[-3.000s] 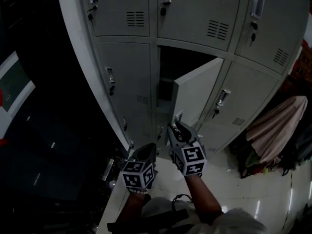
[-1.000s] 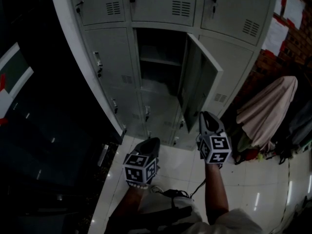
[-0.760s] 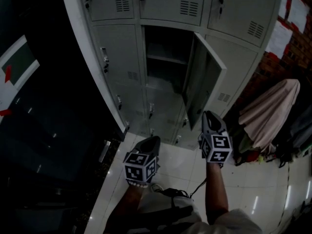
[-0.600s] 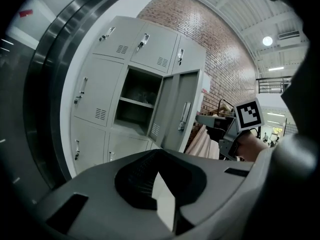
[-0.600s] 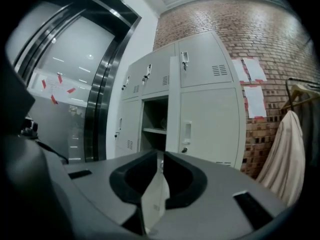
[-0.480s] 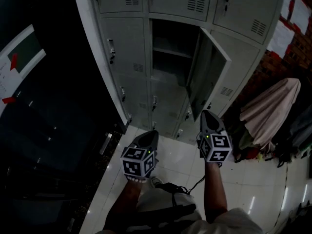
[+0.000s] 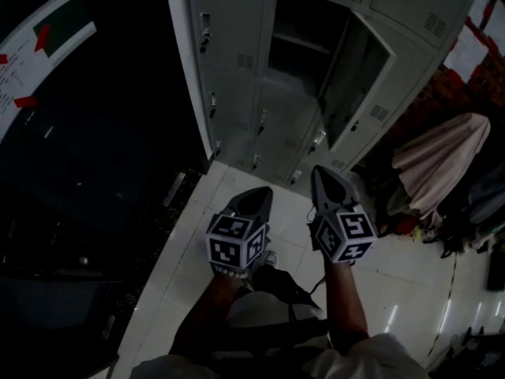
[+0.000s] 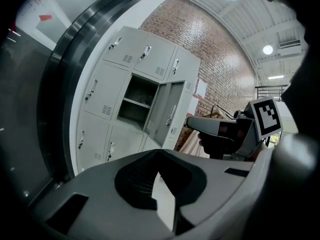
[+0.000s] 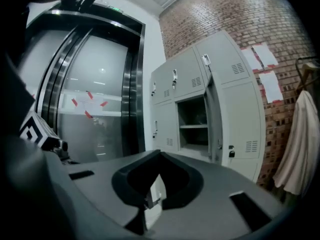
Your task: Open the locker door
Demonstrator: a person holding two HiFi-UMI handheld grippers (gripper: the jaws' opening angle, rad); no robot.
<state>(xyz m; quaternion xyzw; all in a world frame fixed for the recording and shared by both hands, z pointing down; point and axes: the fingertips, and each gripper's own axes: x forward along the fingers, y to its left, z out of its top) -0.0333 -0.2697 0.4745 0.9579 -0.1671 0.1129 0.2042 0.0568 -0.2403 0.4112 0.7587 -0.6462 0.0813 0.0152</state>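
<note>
- Head view: the left gripper (image 7: 254,199) and the right gripper (image 7: 321,178) were held side by side above the tiled floor (image 7: 237,290), both pointing toward the lockers (image 7: 237,61). The locker door (image 7: 359,73) stood well ahead of both sets of jaws and slightly right of the right pair. It was swung wide, baring the dark compartment (image 7: 300,30) and its shelf. Neither gripper touched the door.
- Left gripper view: the jaws of the left gripper (image 8: 159,153) were together with nothing between them. The door (image 8: 167,115) lay far ahead of their tip, hanging out from the opening. The right gripper (image 8: 194,124) pointed the same way, just to the right.
- Right gripper view: the jaws of the right gripper (image 9: 159,154) were closed on each other and empty. The door (image 9: 214,115) showed nearly edge-on, well beyond and right of the tip, with the compartment (image 9: 192,119) open beside it.
- Step in hand, as a judgement: the opening looked finished, with both grippers clear. If a wider swing were wanted, the next move would call for reaching forward to the door's free edge with the right jaws parted. Otherwise nothing remained.
</note>
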